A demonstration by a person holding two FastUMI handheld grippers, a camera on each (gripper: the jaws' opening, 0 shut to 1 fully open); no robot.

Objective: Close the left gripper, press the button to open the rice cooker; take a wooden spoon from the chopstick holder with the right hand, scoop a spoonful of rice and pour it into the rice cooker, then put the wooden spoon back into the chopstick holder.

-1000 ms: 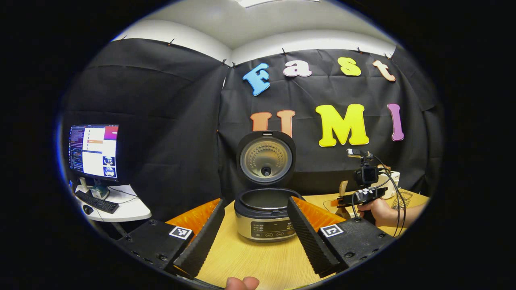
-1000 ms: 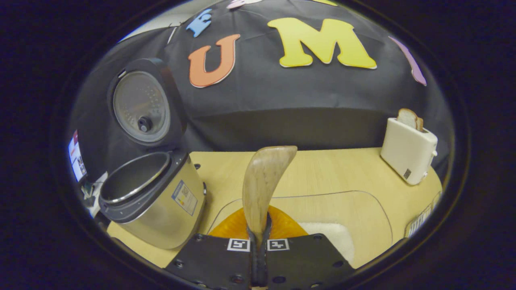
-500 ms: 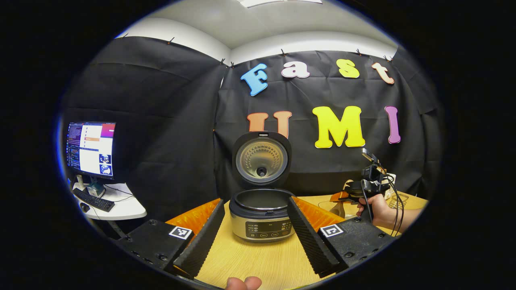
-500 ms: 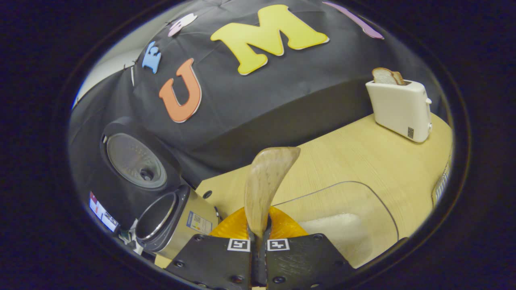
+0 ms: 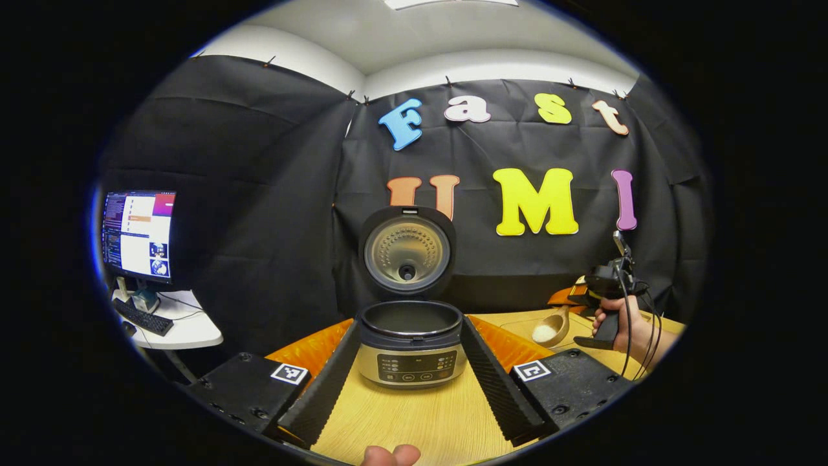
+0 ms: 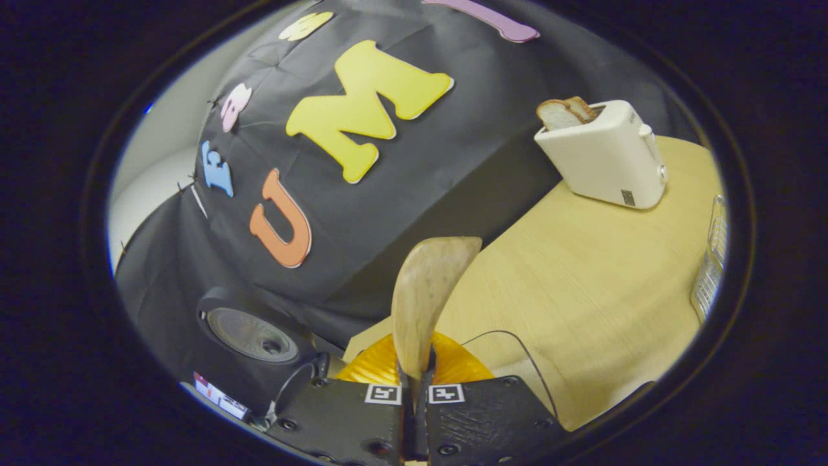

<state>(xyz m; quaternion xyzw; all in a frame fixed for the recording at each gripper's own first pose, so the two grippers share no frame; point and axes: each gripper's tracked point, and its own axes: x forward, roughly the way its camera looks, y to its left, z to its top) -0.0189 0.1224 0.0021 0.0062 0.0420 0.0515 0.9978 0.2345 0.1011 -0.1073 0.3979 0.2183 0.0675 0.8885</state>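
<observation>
Cooker [image 5: 411,336]: lid up; my view shows no contents.
Spoon [image 5: 548,330]: holds rice, clamped in my right gripper [image 6: 414,414].
Left gripper [image 5: 407,382]: fingers apart.

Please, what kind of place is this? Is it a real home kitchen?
Probably not: it looks like a staged recording booth. Black cloth walls surround one wooden table with a rice cooker and a toaster, and a computer monitor stands on a side desk.

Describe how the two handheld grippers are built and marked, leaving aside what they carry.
The left gripper has two long ribbed fingers on black blocks held by screws, each block bearing a square black-and-white tag. The right gripper has the same tagged, screwed blocks; in the left gripper view it carries a small camera and looping black cables, and the forearm behind it looks bare.
</observation>
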